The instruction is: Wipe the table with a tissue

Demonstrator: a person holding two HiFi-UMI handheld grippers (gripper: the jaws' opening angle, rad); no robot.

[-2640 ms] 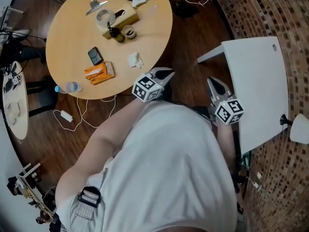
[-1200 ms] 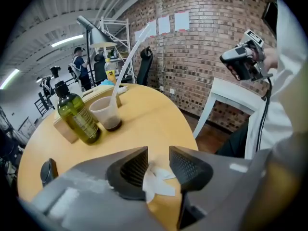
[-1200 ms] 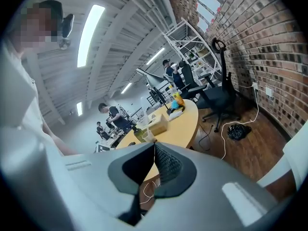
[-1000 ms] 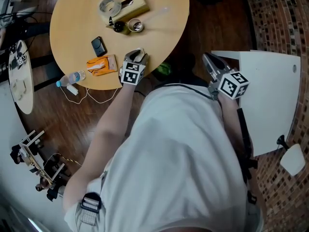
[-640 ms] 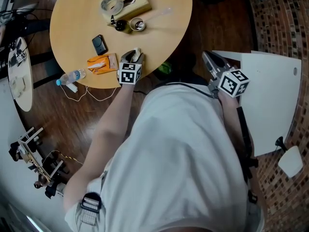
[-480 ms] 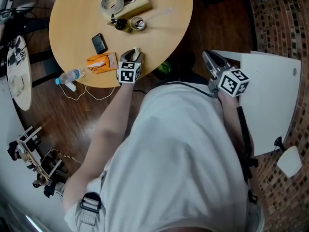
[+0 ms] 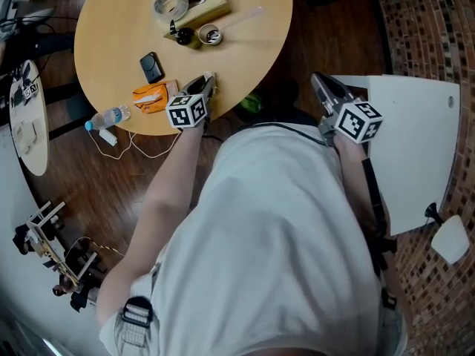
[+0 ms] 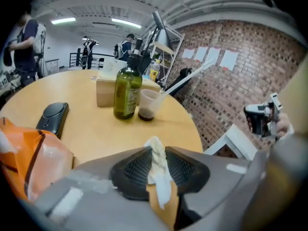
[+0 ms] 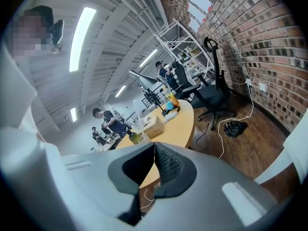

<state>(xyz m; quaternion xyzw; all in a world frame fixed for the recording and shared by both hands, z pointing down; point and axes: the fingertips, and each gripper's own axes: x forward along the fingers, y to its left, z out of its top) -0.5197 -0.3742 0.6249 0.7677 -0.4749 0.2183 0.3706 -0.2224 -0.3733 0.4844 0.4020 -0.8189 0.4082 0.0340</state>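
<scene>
The round wooden table [image 7: 245,43] fills the top of the head view. At its near edge my left gripper [image 7: 202,86] points down onto the tabletop. In the left gripper view its jaws [image 8: 157,150] are closing, and the black pads pinch a crumpled white tissue [image 8: 160,183], which sticks up and hangs down between them. My right gripper [image 7: 320,84] hovers over the dark floor to the right of the table. It is shut with nothing between its pads [image 9: 163,163].
On the table lie an orange packet [image 7: 151,95], a black device [image 7: 151,67], a dark bottle [image 7: 180,37], a cup [image 7: 210,34], a tape roll [image 7: 168,6] and a wooden box [image 7: 200,10]. A water bottle [image 7: 107,117] lies at the edge. A white table [image 7: 415,147] stands at the right.
My left gripper has rolled and shifted slightly left at the table's near edge, and its jaws have come together on the tissue. The right gripper has stayed put.
</scene>
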